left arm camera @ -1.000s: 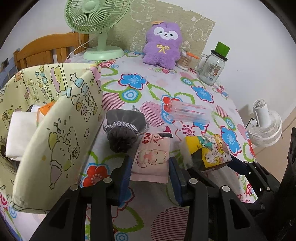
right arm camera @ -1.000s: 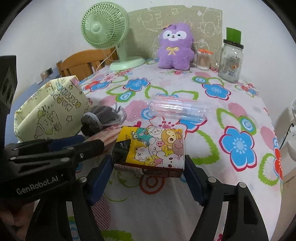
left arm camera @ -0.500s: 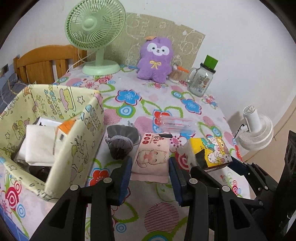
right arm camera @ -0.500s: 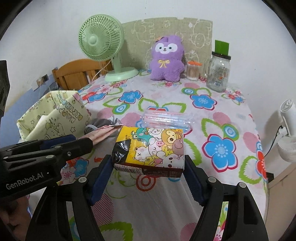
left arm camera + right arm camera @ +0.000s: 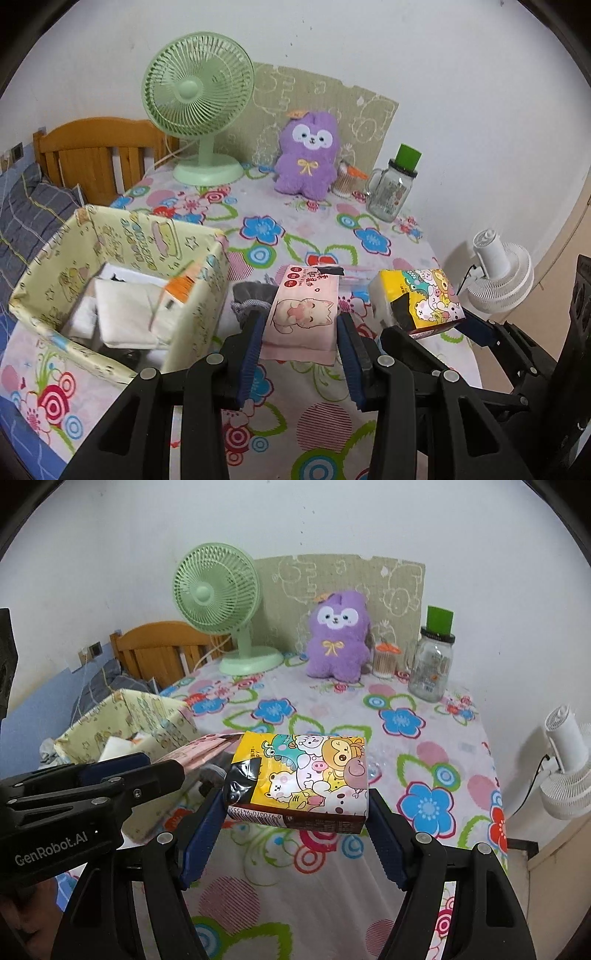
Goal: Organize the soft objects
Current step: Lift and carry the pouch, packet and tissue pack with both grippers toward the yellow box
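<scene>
Wet-wipes pack (image 5: 303,308): pink, cartoon cat print, red dots.
Tissue pack (image 5: 301,775): yellow, cartoon animals, black patch.
Storage box (image 5: 192,321): pale yellow, doodle print.
Bench cloth (image 5: 406,746): white, blue, pink and red flowers, green loops.
Plush toy (image 5: 338,642): purple, yellow bow.
Desk fan (image 5: 197,92): mint green.
Jar (image 5: 432,664): clear, green lid.
Tool pads (image 5: 201,834): blue.
</scene>
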A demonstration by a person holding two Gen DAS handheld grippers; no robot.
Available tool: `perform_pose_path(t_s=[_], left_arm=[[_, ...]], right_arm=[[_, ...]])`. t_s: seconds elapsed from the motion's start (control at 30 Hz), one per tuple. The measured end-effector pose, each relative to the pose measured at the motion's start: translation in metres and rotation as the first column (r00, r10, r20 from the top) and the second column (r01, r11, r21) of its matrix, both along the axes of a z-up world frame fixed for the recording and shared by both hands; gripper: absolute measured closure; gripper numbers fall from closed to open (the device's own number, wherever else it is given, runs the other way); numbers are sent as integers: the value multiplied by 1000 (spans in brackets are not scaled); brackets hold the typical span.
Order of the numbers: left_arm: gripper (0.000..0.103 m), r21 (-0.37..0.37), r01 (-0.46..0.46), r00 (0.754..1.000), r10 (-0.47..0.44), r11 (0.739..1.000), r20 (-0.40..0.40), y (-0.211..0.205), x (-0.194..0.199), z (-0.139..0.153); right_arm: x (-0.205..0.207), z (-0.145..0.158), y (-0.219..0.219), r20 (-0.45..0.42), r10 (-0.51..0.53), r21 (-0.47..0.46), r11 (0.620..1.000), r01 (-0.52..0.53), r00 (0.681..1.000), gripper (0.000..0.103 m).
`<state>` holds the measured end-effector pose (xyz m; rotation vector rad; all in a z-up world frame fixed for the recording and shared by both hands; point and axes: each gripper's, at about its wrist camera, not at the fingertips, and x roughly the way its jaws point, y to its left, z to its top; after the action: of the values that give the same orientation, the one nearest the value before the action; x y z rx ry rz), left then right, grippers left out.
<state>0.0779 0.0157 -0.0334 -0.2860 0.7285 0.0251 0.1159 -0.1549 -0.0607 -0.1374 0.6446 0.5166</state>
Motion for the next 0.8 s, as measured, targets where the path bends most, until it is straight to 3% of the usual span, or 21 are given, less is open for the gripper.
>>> perform_pose_path(t_s=[0.47, 0.8], left_arm=[[62, 6, -39, 995, 38, 999, 87, 37, -28, 35], [62, 10, -96, 989, 95, 995, 113, 74, -50, 44]], right_arm=[[-26, 43, 36, 92, 48, 0, 999, -49, 995, 26], [-40, 56, 79, 114, 115, -16, 993, -114, 987, 26]])
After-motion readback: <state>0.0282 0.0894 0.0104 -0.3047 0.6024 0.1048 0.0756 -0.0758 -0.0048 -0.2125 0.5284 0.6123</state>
